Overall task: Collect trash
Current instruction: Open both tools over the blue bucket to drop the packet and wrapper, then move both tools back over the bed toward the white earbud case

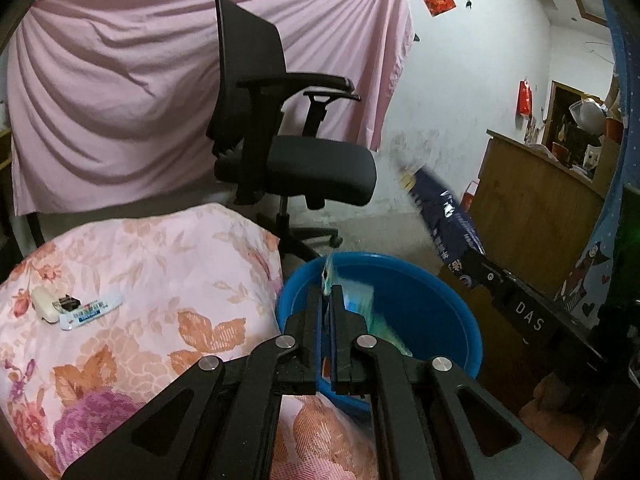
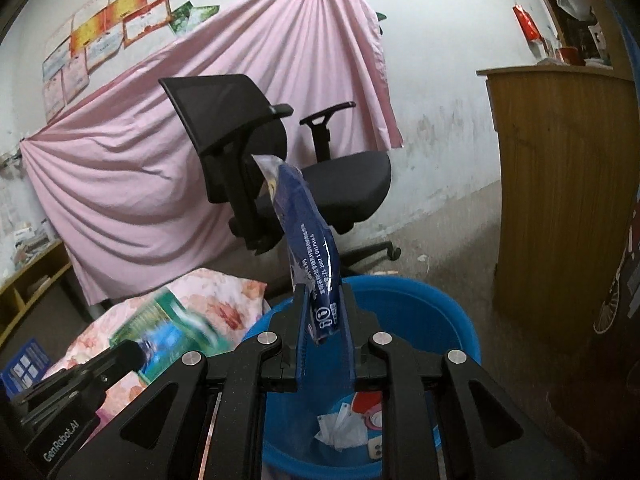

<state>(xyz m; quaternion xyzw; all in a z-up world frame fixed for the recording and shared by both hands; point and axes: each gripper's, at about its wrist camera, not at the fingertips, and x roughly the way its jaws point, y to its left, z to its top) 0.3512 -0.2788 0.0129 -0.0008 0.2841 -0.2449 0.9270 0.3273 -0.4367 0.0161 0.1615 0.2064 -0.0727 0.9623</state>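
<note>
A blue basin (image 1: 440, 300) stands on the floor beside the bed. Over its near rim, my left gripper (image 1: 329, 292) is shut on a thin green wrapper (image 1: 327, 274) that pokes up between the jaws. The right wrist view shows that green wrapper (image 2: 172, 328) blurred at the left gripper (image 2: 132, 350). My right gripper (image 2: 324, 292) is shut on a long dark blue wrapper (image 2: 312, 240) that stands upright above the basin (image 2: 420, 308). White paper scraps (image 2: 344, 428) and a red-pink piece (image 2: 368, 404) lie inside the basin. The blue wrapper (image 1: 440, 216) also shows at the right.
On the floral quilt (image 1: 140, 264) lie a white object (image 1: 42, 304), a black clip (image 1: 68, 303) and a white-blue wrapper (image 1: 91, 312). A black office chair (image 1: 296, 152) stands behind the basin before a pink cloth (image 1: 120, 80). A wooden cabinet (image 1: 532, 208) is on the right.
</note>
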